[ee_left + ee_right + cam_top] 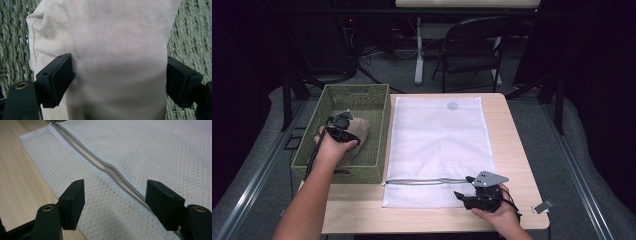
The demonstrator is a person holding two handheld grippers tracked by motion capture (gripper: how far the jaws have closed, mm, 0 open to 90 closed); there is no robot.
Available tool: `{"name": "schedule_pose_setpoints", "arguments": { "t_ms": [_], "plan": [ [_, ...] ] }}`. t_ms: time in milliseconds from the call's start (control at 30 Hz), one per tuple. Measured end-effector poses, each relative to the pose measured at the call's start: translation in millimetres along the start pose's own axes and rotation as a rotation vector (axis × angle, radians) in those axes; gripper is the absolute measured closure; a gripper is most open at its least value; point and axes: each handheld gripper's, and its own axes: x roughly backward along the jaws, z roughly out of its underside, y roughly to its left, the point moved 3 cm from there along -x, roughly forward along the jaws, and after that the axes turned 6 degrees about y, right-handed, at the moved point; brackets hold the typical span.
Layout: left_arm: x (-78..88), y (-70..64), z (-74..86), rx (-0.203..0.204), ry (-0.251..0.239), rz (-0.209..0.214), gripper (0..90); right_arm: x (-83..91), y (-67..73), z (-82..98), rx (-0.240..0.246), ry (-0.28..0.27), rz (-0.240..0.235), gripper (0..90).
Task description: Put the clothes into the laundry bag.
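A crumpled beige cloth (362,131) lies in the woven green basket (354,90) at the table's left. My left gripper (341,121) reaches down into the basket over it. In the left gripper view its jaws stand wide on either side of the cloth (112,37), which fills the gap of the gripper (118,60); basket weave (190,37) shows behind. A white mesh bag (439,140) lies flat mid-table, with its grey zipper (422,181) near the front. My right gripper (464,187) rests open at the zipper's right end. Its jaws (115,183) straddle the zipper (100,165) just above the mesh (155,150).
The wooden table (507,125) shows bare strips right of the bag and along the front edge. A small grey clip-like item (543,206) sits at the front right corner. A folding chair (472,47) stands on the floor beyond the table.
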Motion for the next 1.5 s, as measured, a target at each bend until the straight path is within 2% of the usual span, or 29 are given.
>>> {"name": "schedule_pose_setpoints", "arguments": {
  "t_ms": [167,333,400,533,700,900,1100,1300,1500],
  "plan": [
    [-5.0,-3.2,0.4,-0.038,0.035,-0.037,16.4,-0.2,-0.3,0.1,-0.001,0.002,0.001,31.6],
    [-8.4,-4.5,-0.6,-0.032,0.047,-0.051,15.9,-1.0,-0.4,0.2,-0.001,0.0,-0.002,31.6],
    [-11.2,-3.1,-1.5,-0.01,0.056,-0.049,15.9,-1.1,-0.2,0.3,-0.001,0.001,-0.003,31.6],
    [-12.3,-0.9,-2.5,0.007,0.062,-0.039,16.0,-1.0,-0.2,0.4,-0.001,0.002,-0.003,31.6],
    [-15.2,1.2,-3.9,0.016,0.06,-0.037,15.9,-1.9,-0.1,0.7,0.001,0.008,-0.008,31.6],
    [-18.8,1.5,-4.7,0.02,0.071,-0.054,15.8,-1.7,-0.1,0.8,0.001,0.007,-0.009,31.6],
    [-19.8,4.4,-4.9,0.047,0.078,-0.036,16.8,-1.4,-0.2,0.9,0.003,0.008,-0.01,31.7],
    [-21.5,4.3,-4.4,0.038,0.084,-0.04,16.2,-1.1,-0.2,0.9,0.003,0.006,-0.012,31.6],
    [-25.1,0.2,-5.1,0.02,0.107,-0.079,16.5,-1.3,-0.3,1.0,0.004,0.01,-0.012,31.7]
  ]
}}
